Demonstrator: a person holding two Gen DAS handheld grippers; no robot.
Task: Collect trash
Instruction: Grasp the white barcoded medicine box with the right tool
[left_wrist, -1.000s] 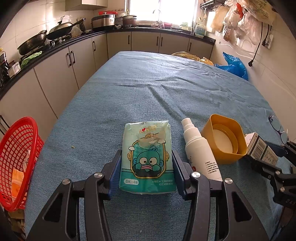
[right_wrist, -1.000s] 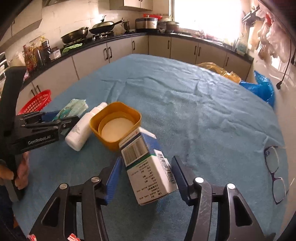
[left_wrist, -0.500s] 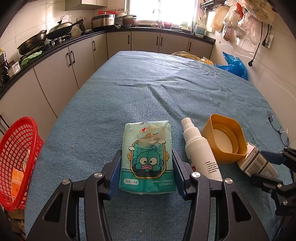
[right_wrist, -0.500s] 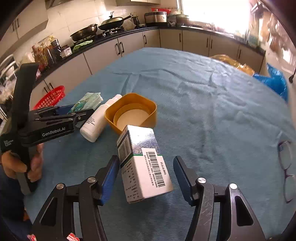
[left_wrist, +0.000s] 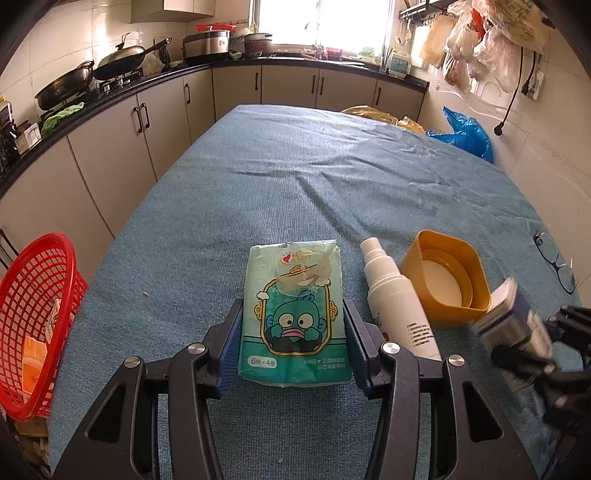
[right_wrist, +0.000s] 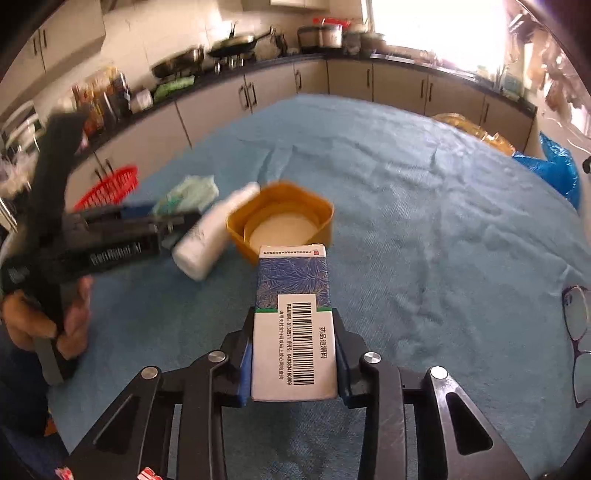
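Left wrist view: left gripper (left_wrist: 293, 345) clamps the tissue pack (left_wrist: 293, 314) on the surface (left_wrist: 295, 177); red basket (left_wrist: 33, 325) holds some trash. Right wrist view: right gripper (right_wrist: 293, 363), jaws just closing, grips the carton (right_wrist: 293, 325); bottle (right_wrist: 212, 236) and yellow lid (right_wrist: 280, 218) remain

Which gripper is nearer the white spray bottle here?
Left. The left gripper, shut on the tissue pack, sits right beside the bottle. The right gripper, shut on the box, is farther, past the yellow cup.
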